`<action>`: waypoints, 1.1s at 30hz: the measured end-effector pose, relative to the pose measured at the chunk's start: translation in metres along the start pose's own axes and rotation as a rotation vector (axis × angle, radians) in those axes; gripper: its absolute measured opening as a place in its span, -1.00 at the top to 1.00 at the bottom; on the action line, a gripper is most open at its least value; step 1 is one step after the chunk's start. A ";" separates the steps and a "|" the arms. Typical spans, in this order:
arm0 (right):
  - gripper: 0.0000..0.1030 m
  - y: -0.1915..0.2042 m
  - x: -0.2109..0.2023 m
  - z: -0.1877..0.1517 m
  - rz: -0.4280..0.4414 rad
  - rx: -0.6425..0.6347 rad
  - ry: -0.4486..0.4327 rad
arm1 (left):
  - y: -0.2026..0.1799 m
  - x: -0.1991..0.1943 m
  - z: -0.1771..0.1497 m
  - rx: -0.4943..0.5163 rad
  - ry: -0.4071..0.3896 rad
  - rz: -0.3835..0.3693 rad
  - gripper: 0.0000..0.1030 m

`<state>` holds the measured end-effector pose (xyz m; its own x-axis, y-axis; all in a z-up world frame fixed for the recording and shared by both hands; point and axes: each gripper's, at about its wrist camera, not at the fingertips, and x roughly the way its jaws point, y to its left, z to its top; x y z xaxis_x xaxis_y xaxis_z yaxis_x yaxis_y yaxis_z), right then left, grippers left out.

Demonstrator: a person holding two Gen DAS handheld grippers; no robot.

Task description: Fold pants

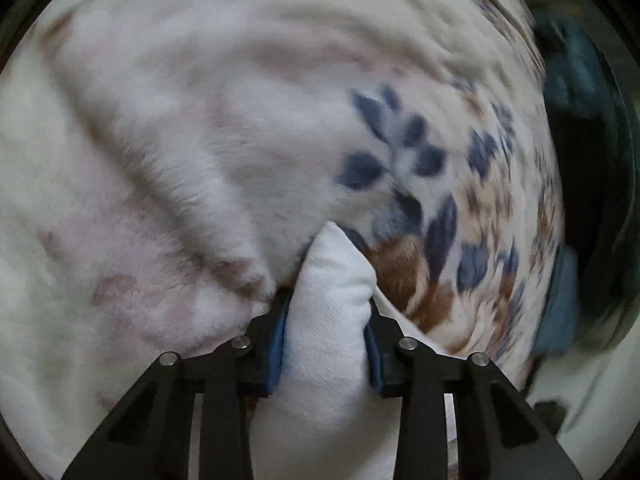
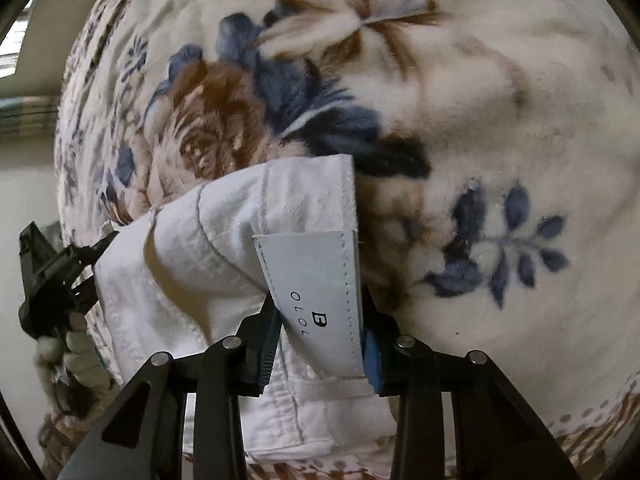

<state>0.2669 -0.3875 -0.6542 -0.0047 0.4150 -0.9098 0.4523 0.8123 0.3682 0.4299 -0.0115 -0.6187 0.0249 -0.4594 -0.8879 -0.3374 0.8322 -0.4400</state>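
Note:
White pants (image 2: 224, 240) are bunched over a floral fleece blanket (image 2: 500, 128). In the right wrist view my right gripper (image 2: 320, 316) is shut on the waistband, and a pale leather label (image 2: 316, 280) with printed letters lies between the blue pads. At the left edge of that view, my left gripper (image 2: 90, 258) grips the other end of the same waistband, a hand (image 2: 80, 356) below it. The left wrist view shows the left gripper (image 1: 326, 308) shut on a thick fold of the white pants (image 1: 328, 360).
The blanket (image 1: 180, 140), cream with blue and brown flowers, covers the whole surface under the pants. Its edge drops off at the left of the right wrist view beside a pale wall (image 2: 24, 184). A dark, blurred teal shape (image 1: 572, 80) shows at the right of the left wrist view.

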 end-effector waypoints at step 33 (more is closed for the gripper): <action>-0.13 -0.061 -0.015 -0.118 0.121 0.267 0.091 | 0.023 -0.036 -0.140 0.177 0.085 0.144 -0.65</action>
<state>0.1341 -0.3952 -0.6401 -0.0106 0.5471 -0.8370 0.6728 0.6231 0.3988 0.2901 -0.0195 -0.5781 -0.0936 -0.3501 -0.9320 -0.1618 0.9291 -0.3327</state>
